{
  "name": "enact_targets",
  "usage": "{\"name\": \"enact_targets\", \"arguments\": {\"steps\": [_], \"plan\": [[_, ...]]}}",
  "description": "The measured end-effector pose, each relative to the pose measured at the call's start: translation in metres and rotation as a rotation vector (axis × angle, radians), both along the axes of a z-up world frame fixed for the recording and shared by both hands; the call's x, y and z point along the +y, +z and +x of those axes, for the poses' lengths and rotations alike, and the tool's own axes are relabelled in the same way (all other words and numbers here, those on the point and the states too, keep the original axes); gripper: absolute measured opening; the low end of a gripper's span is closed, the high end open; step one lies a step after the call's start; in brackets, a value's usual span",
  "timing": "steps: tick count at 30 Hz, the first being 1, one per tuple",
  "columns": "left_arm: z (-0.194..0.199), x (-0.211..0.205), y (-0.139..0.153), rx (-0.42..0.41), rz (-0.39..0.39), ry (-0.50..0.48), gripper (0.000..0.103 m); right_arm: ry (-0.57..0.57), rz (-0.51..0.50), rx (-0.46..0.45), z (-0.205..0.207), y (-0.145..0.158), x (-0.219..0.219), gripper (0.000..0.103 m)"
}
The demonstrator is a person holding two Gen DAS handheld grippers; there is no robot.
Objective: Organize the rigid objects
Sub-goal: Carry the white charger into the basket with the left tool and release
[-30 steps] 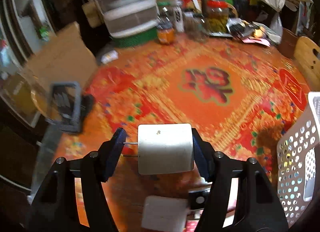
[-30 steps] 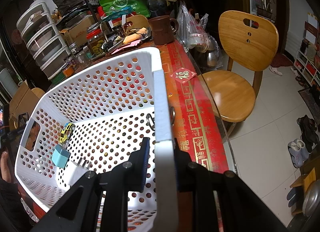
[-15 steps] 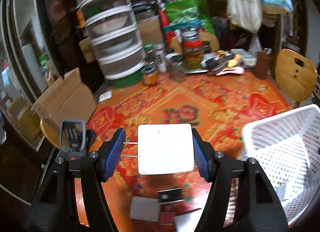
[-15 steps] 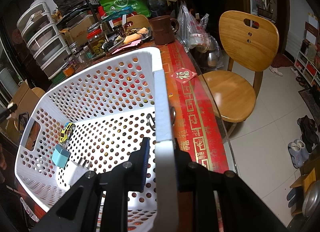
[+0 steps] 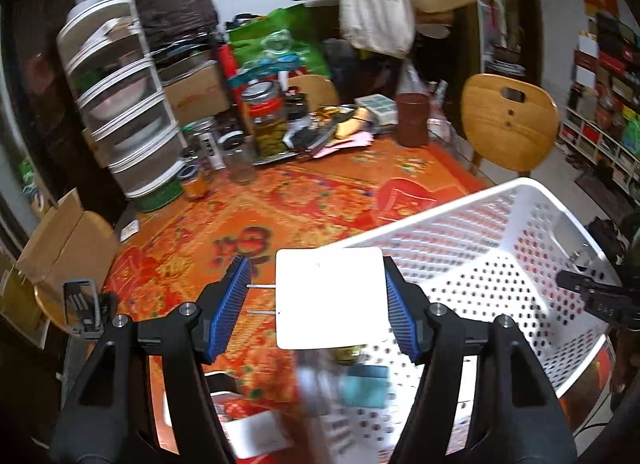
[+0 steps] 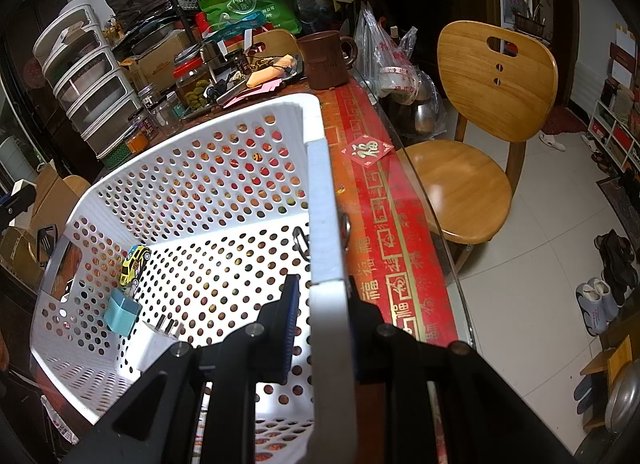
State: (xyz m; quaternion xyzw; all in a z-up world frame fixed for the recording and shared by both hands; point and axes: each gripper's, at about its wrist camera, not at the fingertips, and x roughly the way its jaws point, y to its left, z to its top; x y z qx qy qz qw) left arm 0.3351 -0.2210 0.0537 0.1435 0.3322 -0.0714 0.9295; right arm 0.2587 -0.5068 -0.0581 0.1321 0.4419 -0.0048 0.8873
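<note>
My left gripper (image 5: 316, 300) is shut on a white plug adapter (image 5: 332, 296). Its right pad presses the block's side and its left pad meets the two metal prongs. The adapter hangs above the near left corner of the white perforated basket (image 5: 520, 200). My right gripper (image 6: 324, 324) is shut on the basket's right rim (image 6: 320, 184) and also appears in the left wrist view as the right gripper (image 5: 592, 296). Inside the basket lie a yellow toy car (image 6: 134, 260), a light-blue charger (image 6: 122, 310) and a white plug (image 6: 150, 344).
The table wears a red-orange cloth (image 5: 320, 200). At its back stand a stacked drawer unit (image 5: 120, 120), jars (image 5: 268, 120) and a brown mug (image 6: 324, 60). A wooden chair (image 6: 480, 104) is at the right, a black holder (image 5: 82, 304) at the left edge, and white cards (image 5: 256, 436) lie near.
My left gripper has risen and swung to the right with the white adapter, from over the bare cloth to the basket's corner. The right gripper and basket have stayed still.
</note>
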Motion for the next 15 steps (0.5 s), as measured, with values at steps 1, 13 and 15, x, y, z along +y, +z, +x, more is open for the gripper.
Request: {"name": "enact_targets", "arguments": {"steps": [1, 13, 15], "plan": [[-0.002, -0.011, -0.003, 0.012, -0.002, -0.019, 0.062, 0.000, 0.000, 0.000, 0.000, 0.000, 0.000, 0.020], [-0.008, -0.085, -0.036, 0.088, 0.002, -0.124, 0.062, -0.001, 0.000, -0.001, 0.001, 0.000, 0.000, 0.020], [-0.007, -0.093, -0.041, 0.102, 0.002, -0.132, 0.062, -0.001, 0.000, 0.000, 0.001, 0.000, 0.000, 0.020]]}}
